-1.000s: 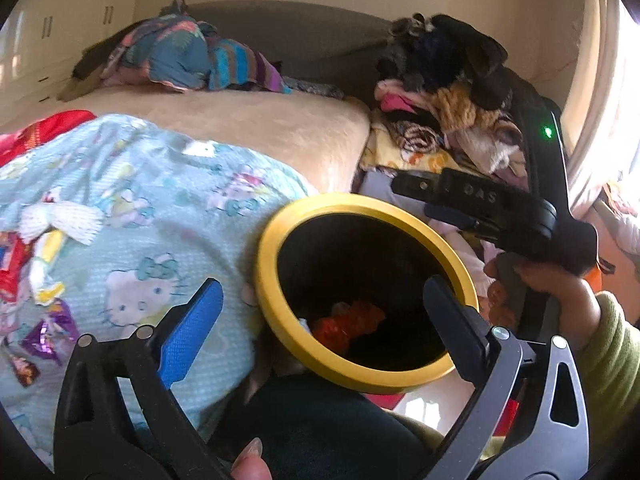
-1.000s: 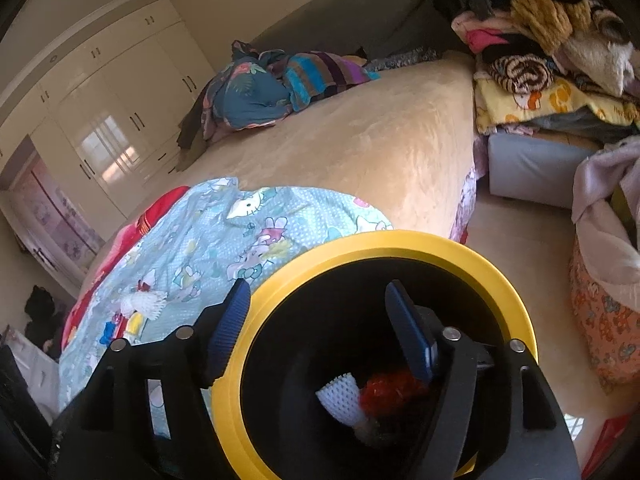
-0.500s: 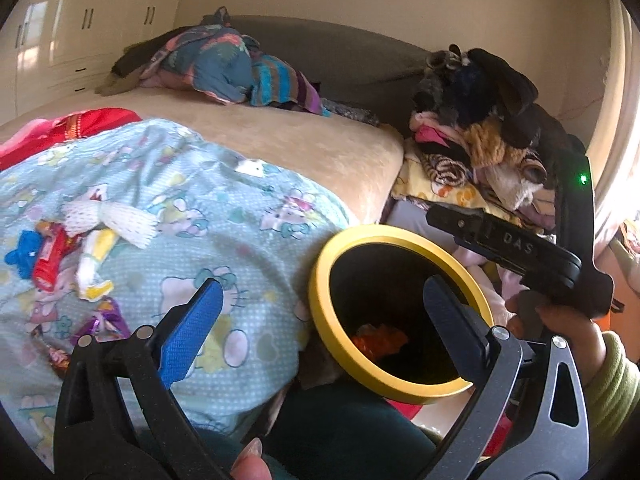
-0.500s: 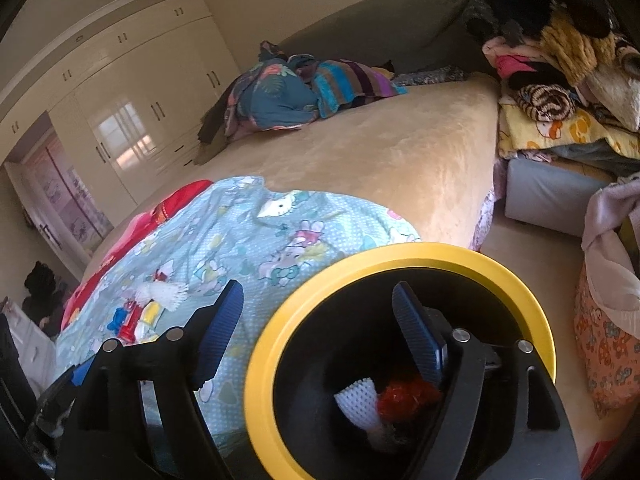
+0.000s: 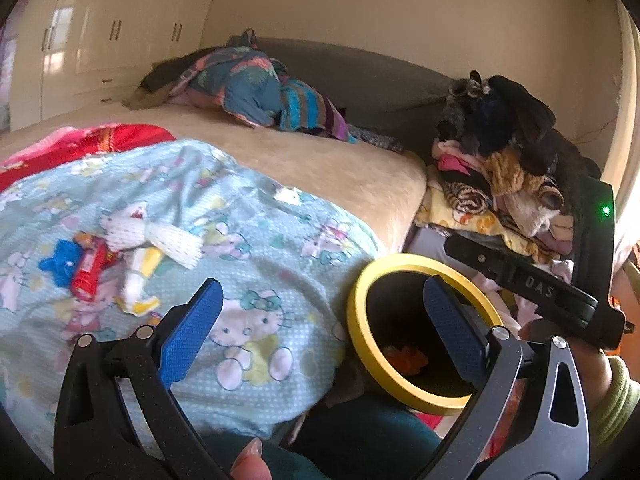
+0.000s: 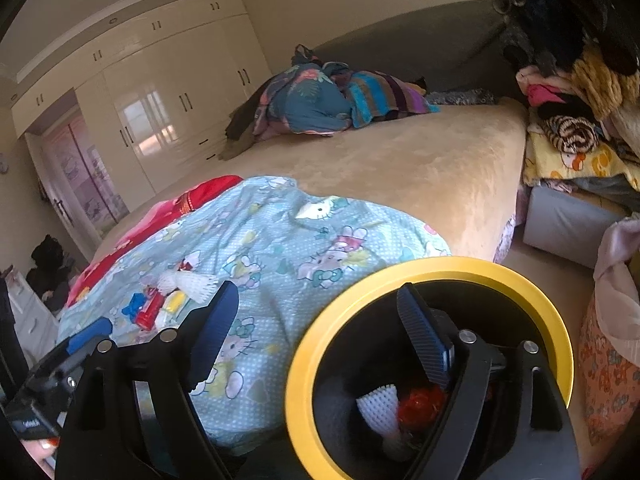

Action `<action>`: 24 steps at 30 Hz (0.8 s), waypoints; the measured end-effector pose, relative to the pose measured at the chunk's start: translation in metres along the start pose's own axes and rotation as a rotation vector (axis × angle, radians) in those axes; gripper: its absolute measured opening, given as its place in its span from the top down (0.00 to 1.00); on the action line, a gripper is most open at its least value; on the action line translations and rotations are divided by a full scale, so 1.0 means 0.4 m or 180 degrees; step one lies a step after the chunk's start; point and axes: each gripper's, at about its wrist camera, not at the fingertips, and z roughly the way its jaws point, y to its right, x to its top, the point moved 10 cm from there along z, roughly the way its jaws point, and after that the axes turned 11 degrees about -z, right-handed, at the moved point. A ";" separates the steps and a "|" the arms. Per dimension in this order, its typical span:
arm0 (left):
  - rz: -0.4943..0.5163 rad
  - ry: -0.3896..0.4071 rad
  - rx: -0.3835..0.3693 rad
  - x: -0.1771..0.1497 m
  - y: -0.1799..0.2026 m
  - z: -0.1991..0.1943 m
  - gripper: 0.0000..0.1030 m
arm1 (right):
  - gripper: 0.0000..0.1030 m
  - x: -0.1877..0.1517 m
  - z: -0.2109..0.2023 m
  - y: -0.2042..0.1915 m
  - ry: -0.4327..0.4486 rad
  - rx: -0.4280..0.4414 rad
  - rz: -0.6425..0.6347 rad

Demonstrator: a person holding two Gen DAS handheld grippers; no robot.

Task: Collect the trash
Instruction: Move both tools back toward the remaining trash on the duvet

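A black bin with a yellow rim (image 5: 400, 270) (image 6: 440, 264) stands beside the bed. A white foam net (image 6: 376, 408) and a red wrapper (image 6: 420, 404) lie in it. More trash lies on the light-blue cartoon blanket (image 5: 280, 248): a white foam net (image 5: 160, 234), a red wrapper (image 5: 90, 276), a blue piece (image 5: 60, 264) and a yellow-white wrapper (image 5: 138, 280). My left gripper (image 5: 320, 320) is open and holds nothing, one finger over the blanket, one over the bin. My right gripper (image 6: 320, 332) is open, its jaws still opening, with nothing held, above the bin's near rim.
A beige bed (image 6: 400, 160) carries a heap of colourful clothes (image 6: 320, 100) at its far end. A tall pile of clothes (image 5: 500, 160) stands right of the bin. White wardrobes (image 6: 160, 92) line the left wall. A hand in a green sleeve (image 5: 612, 396) holds the right tool.
Both grippers have drawn back from the bin and swung left, so the trash on the blanket has come into view. The right jaws have widened.
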 end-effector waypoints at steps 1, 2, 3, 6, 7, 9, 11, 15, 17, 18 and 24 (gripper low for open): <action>0.0000 0.0026 0.0015 0.004 -0.006 -0.004 0.10 | 0.23 0.002 0.000 -0.007 0.0010 0.0011 -0.0015; -0.0004 0.0054 0.0037 0.011 -0.014 -0.008 0.10 | 0.23 0.004 -0.002 -0.012 0.0021 0.0016 -0.0027; -0.0013 0.0081 0.0058 0.017 -0.021 -0.012 0.10 | 0.22 0.005 -0.004 -0.017 0.0030 0.0019 -0.0038; -0.0043 0.0144 0.0113 0.029 -0.046 -0.025 0.10 | 0.21 0.011 -0.007 -0.031 0.0057 0.0035 -0.0078; -0.0055 0.0154 0.0120 0.031 -0.051 -0.027 0.10 | 0.21 0.013 -0.008 -0.037 0.0064 0.0044 -0.0088; -0.0095 0.0186 0.0149 0.040 -0.068 -0.034 0.10 | 0.20 0.015 -0.011 -0.048 0.0081 0.0060 -0.0098; -0.0132 0.0226 0.0184 0.050 -0.084 -0.042 0.10 | 0.20 0.018 -0.011 -0.061 0.0084 0.0081 -0.0122; -0.0176 0.0306 0.0243 0.070 -0.111 -0.058 0.10 | 0.20 0.023 -0.012 -0.087 0.0107 0.0116 -0.0170; -0.0190 0.0348 0.0278 0.078 -0.123 -0.066 0.10 | 0.20 0.026 -0.011 -0.106 0.0128 0.0145 -0.0202; -0.0193 0.0370 0.0298 0.082 -0.129 -0.070 0.10 | 0.20 0.026 -0.011 -0.113 0.0139 0.0158 -0.0214; -0.0237 0.0474 0.0400 0.102 -0.174 -0.093 0.10 | 0.19 0.031 -0.006 -0.174 0.0192 0.0265 -0.0351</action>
